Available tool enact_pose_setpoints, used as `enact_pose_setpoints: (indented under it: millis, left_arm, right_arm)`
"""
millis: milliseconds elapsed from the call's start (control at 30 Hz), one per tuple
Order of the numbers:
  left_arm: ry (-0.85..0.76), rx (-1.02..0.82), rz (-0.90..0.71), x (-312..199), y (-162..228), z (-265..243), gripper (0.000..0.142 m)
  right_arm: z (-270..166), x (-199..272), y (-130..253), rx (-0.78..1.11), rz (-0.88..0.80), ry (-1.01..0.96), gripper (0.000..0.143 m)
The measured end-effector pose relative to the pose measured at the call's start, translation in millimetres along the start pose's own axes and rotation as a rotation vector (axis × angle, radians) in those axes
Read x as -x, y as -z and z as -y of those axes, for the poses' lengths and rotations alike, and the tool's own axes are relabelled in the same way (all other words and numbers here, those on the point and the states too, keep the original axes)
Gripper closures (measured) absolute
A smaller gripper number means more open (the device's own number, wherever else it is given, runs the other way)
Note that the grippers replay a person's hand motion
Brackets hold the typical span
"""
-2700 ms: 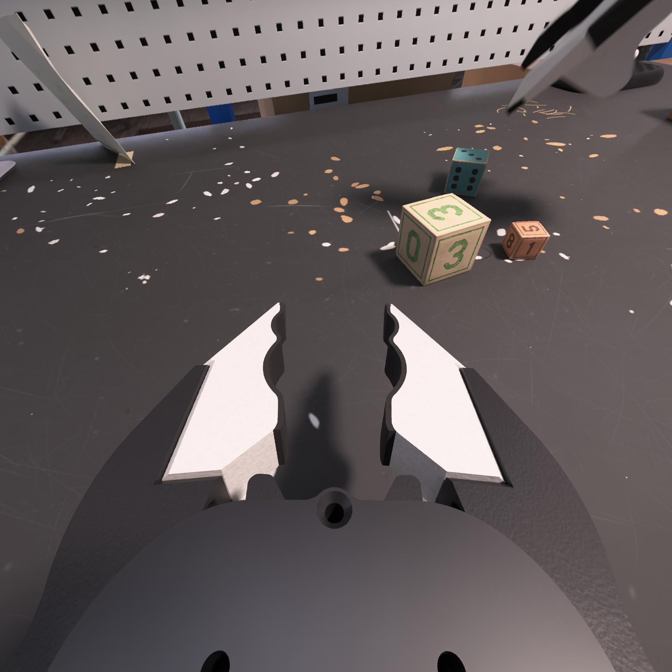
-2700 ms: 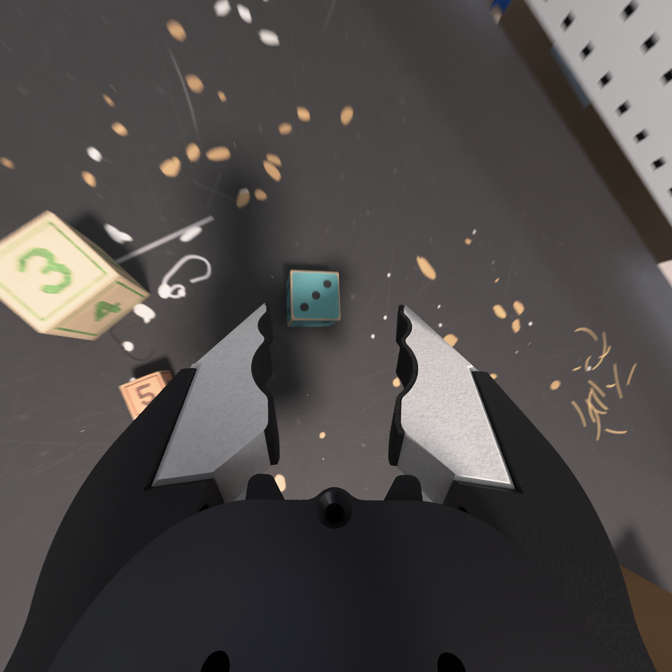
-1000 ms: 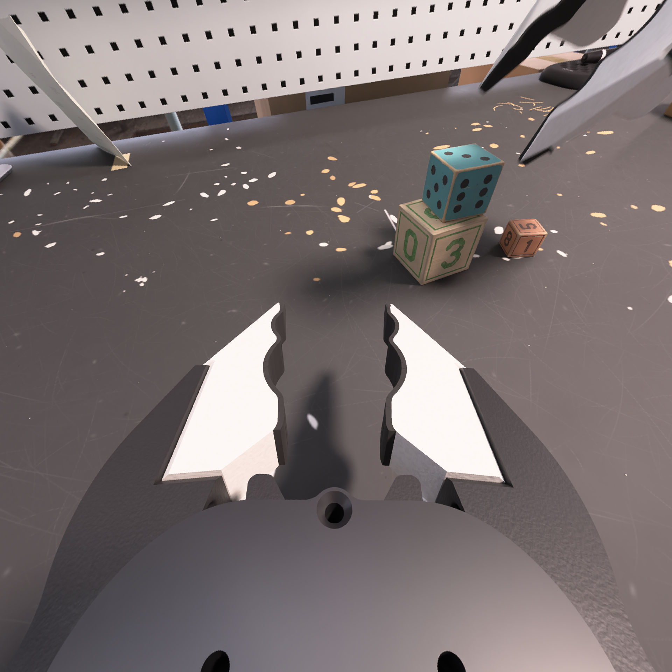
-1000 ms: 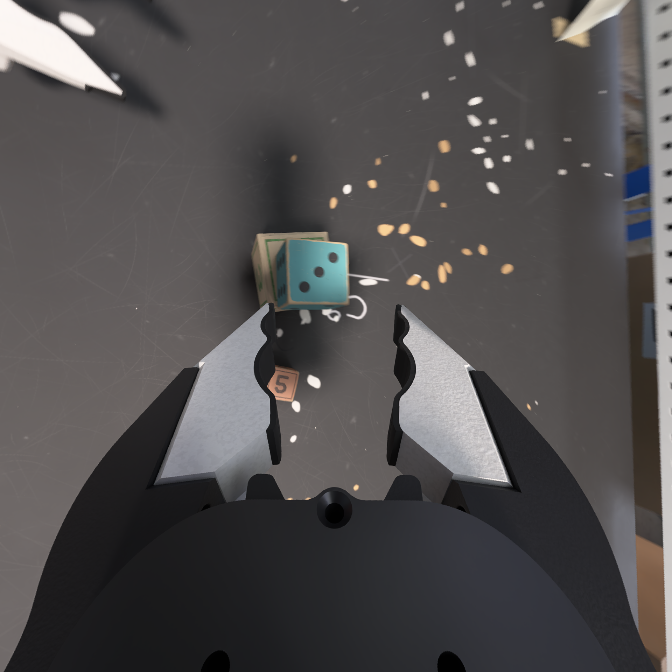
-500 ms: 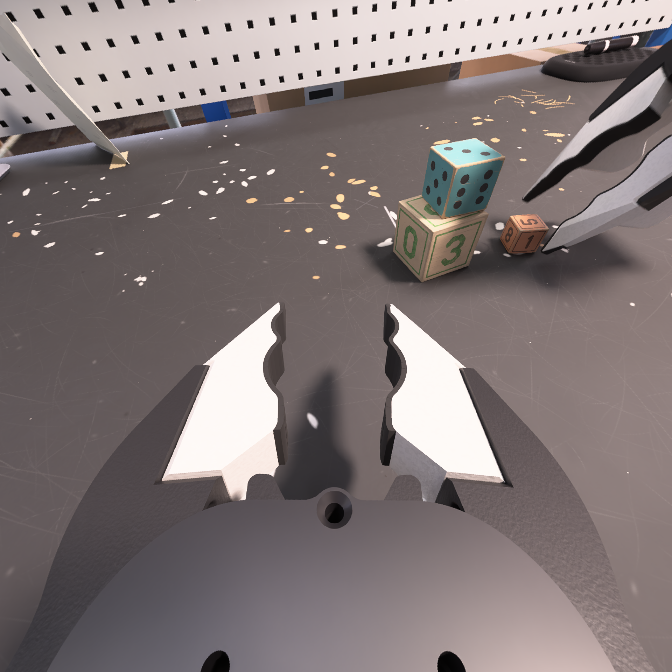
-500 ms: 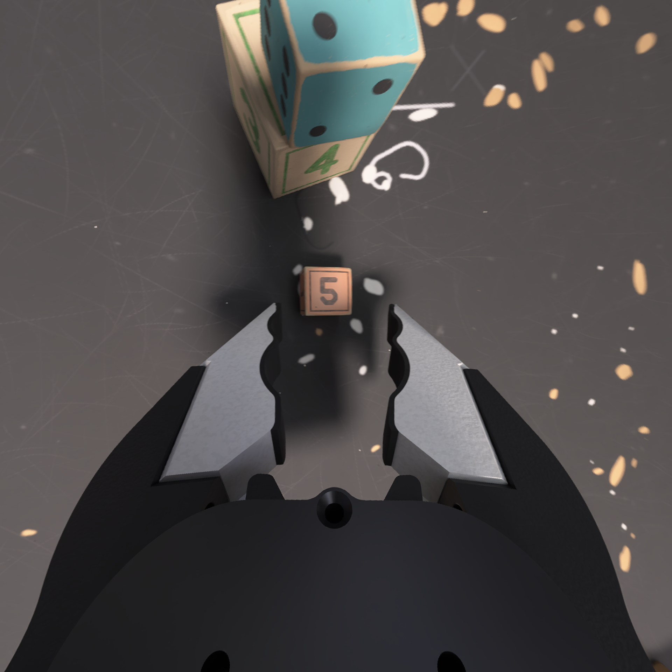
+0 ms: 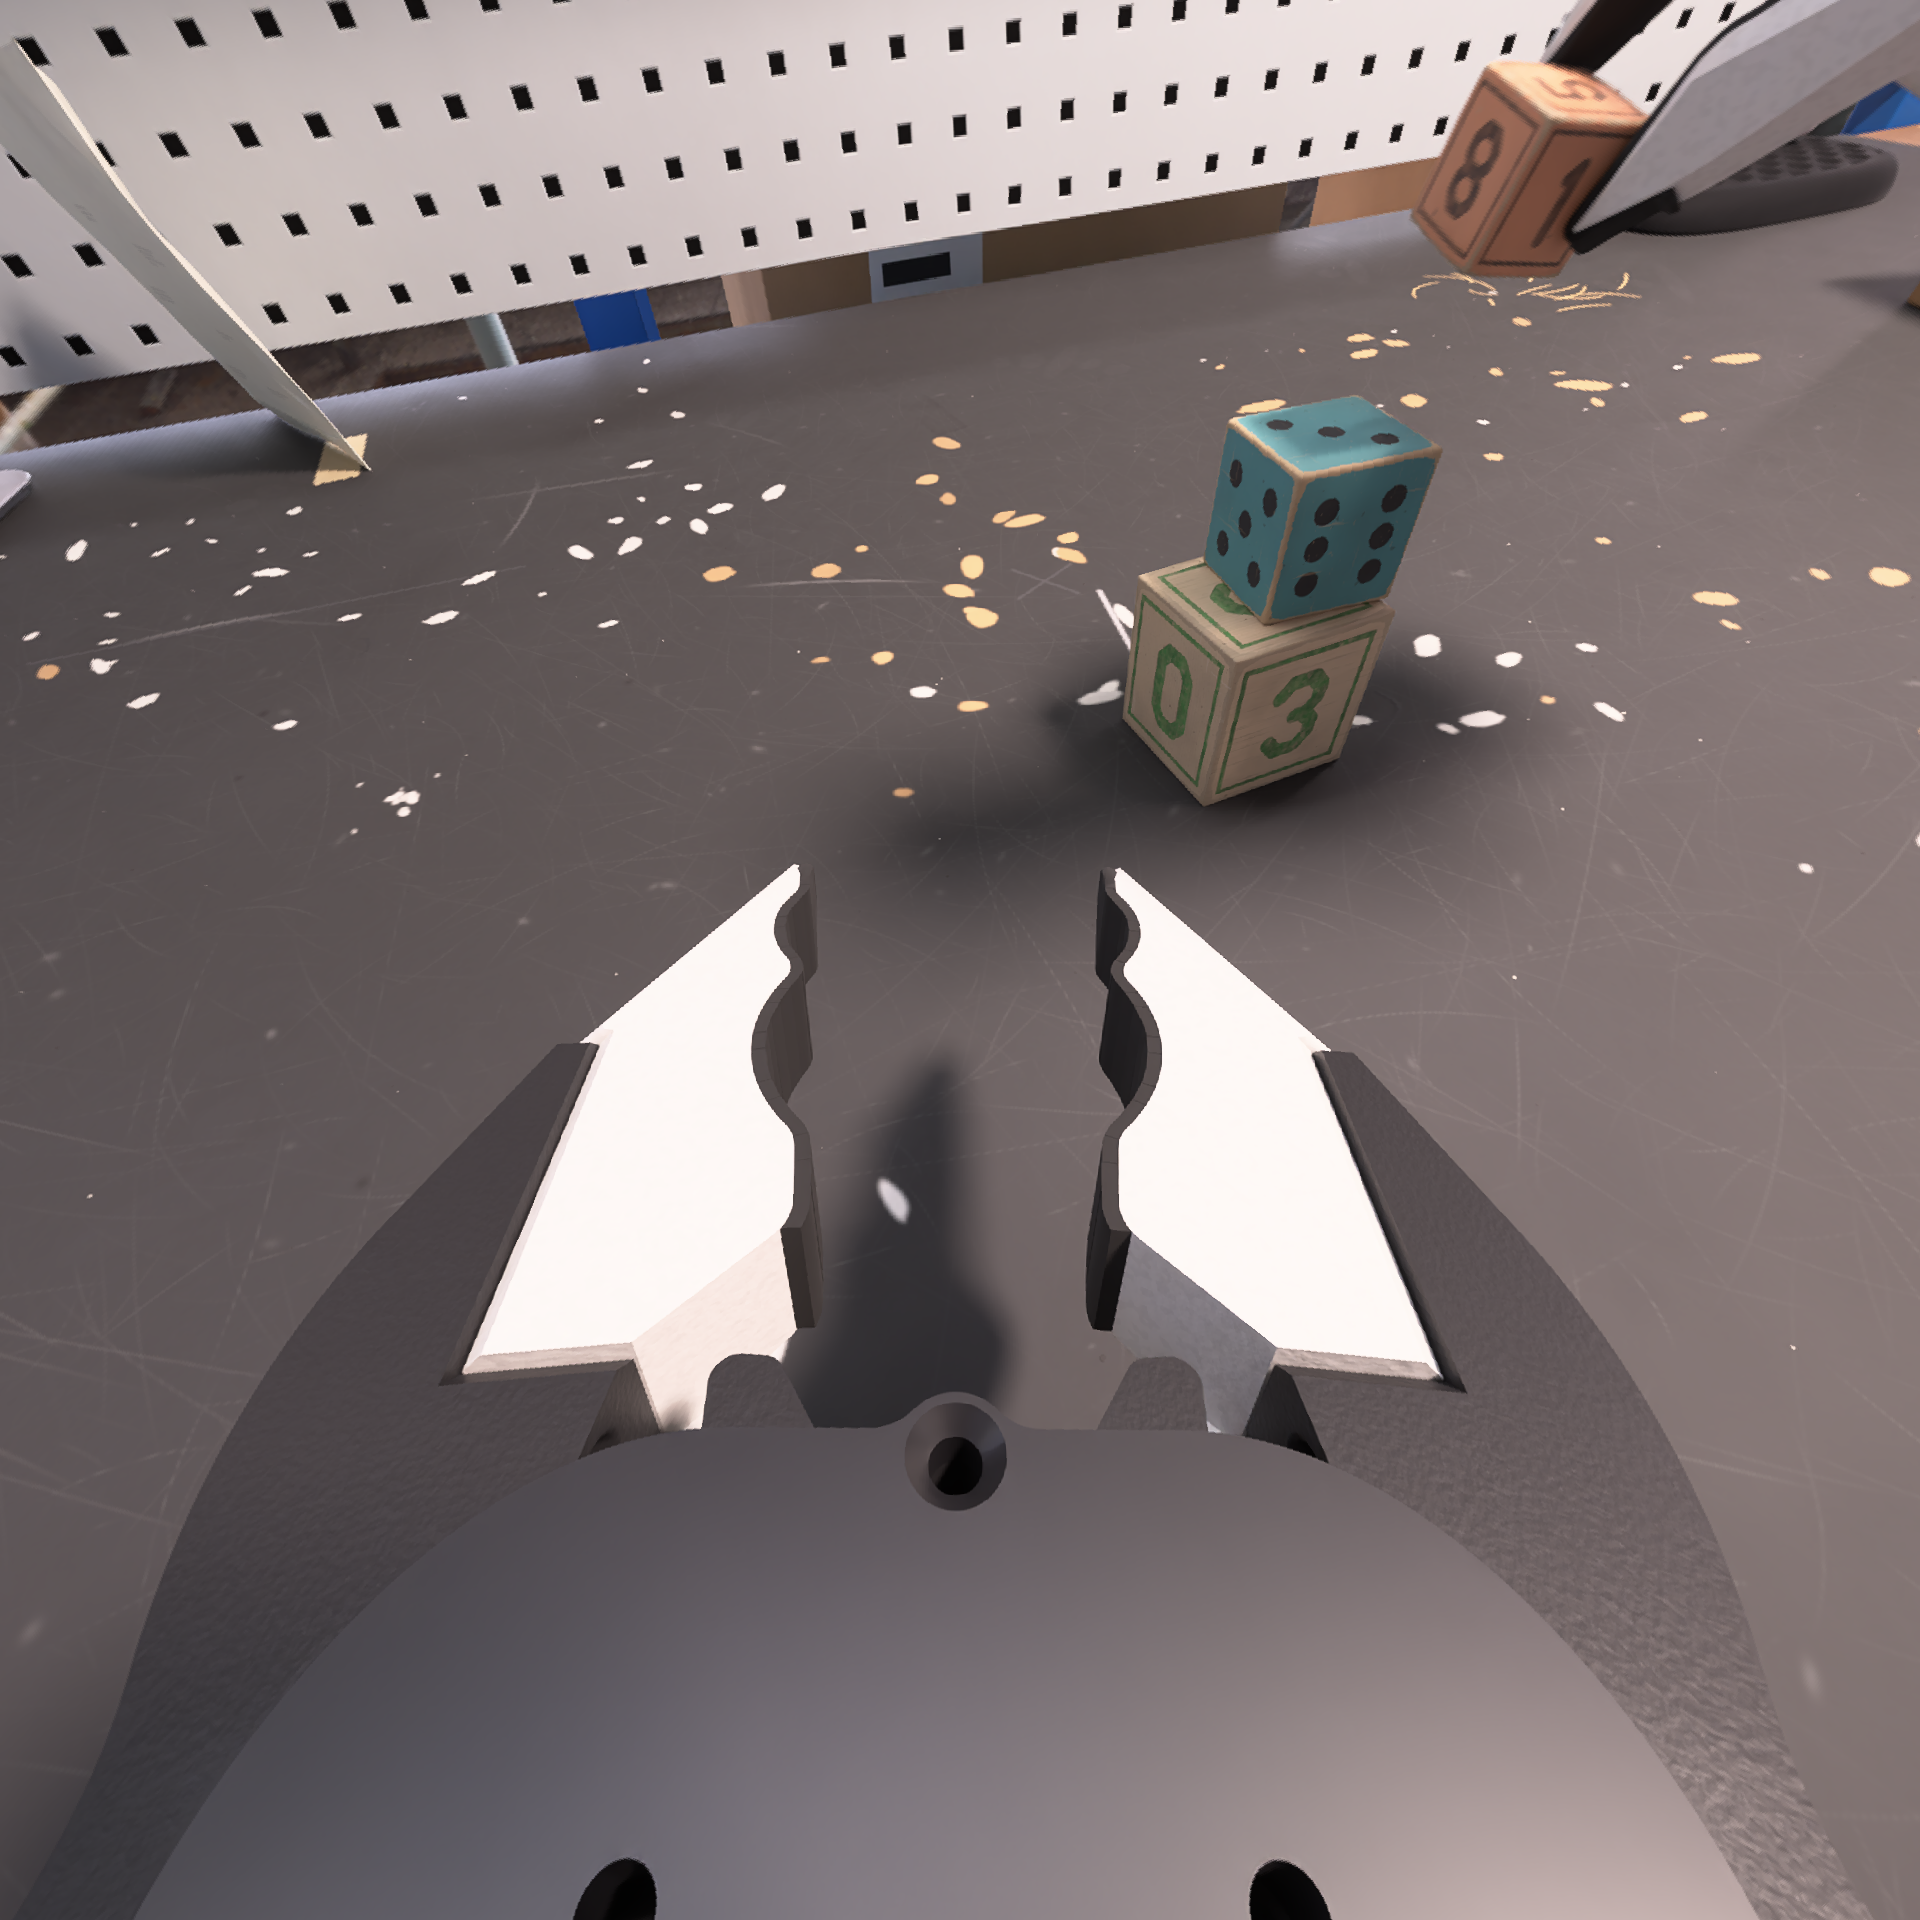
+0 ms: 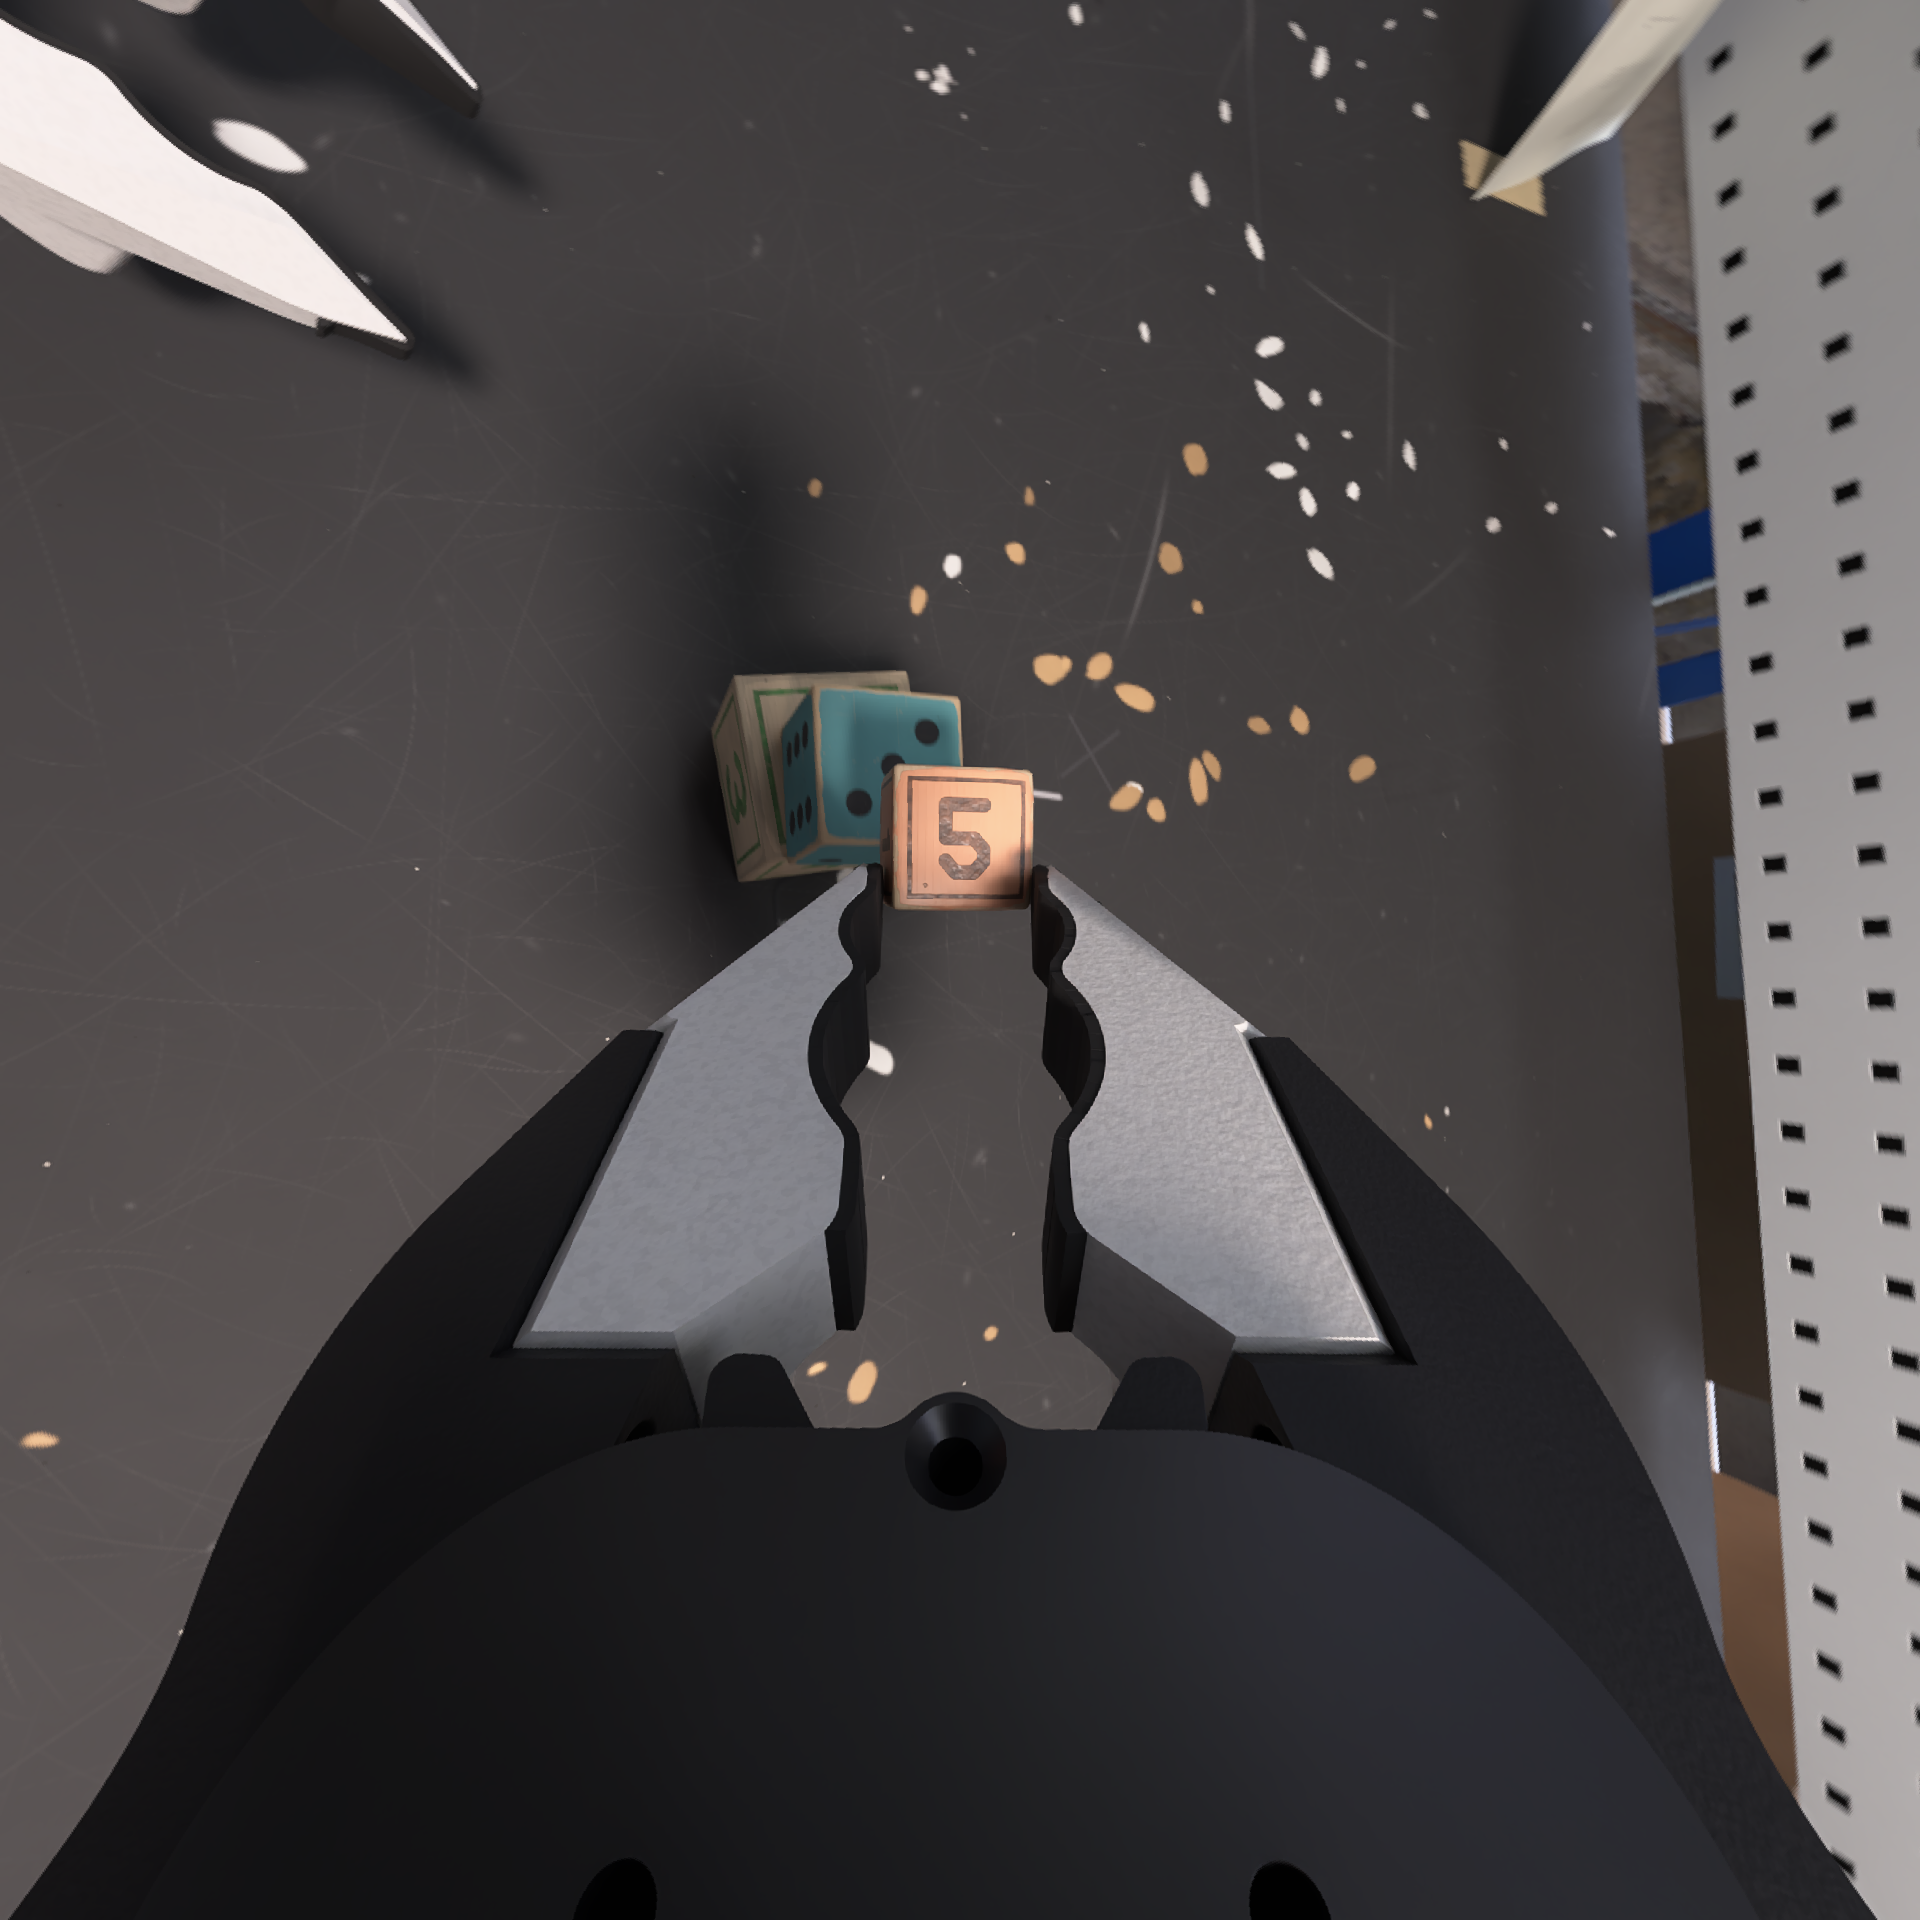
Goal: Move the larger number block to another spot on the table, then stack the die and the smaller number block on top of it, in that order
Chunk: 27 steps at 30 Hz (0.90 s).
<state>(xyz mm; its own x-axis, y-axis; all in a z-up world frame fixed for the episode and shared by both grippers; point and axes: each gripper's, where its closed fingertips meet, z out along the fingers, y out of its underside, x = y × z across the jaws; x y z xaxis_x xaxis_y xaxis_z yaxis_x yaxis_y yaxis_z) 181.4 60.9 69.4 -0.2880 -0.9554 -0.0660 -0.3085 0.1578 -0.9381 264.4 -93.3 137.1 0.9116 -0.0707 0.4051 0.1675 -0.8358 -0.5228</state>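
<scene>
The smaller number block [image 8: 957, 837], a small orange-brown wooden cube with dark digits, is up in the air, pinched at its two sides between the fingertips of the right gripper [image 8: 956, 883], whose jaws are clenched on it; seen from the left wrist view it hangs high above the table, up and to the right of the stack. Below it, the teal die [image 7: 1320, 506] with black pips sits on top of the larger number block [image 7: 1252, 681], a pale wooden cube with green digits, set a little askew and towards the block's far side. That block stands on the dark, scratched table [image 7: 520, 935], which is flecked with white and tan paint spots. The left gripper [image 7: 954, 883] hovers low over bare table well apart from the stack, its jaws spread and holding nothing. A white pegboard [image 7: 727, 125] runs along the table's far edge.
</scene>
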Motion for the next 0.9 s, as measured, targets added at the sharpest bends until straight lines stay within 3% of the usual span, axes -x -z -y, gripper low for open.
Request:
enact_pose_setpoints:
  millis: [233,633,733,900]
  left_arm:
    - [0.002,-0.002,-0.001,0,0,0,0.088]
    - [-0.002,-0.002,0.003,0,0,0,0.088]
    - [-0.003,-0.001,0.005,0,0,0,0.088]
    - [-0.003,-0.008,0.018,1,0,1,0.088]
  right_arm:
    - [7,8,-25,0.071,0.112,0.028,0.115]
    - [3,15,-35,0.099,0.139,0.006,0.115]
    - [6,11,-29,0.073,0.111,-0.002,0.101]
    - [10,1,15,-0.11,-0.06,-0.11,0.097]
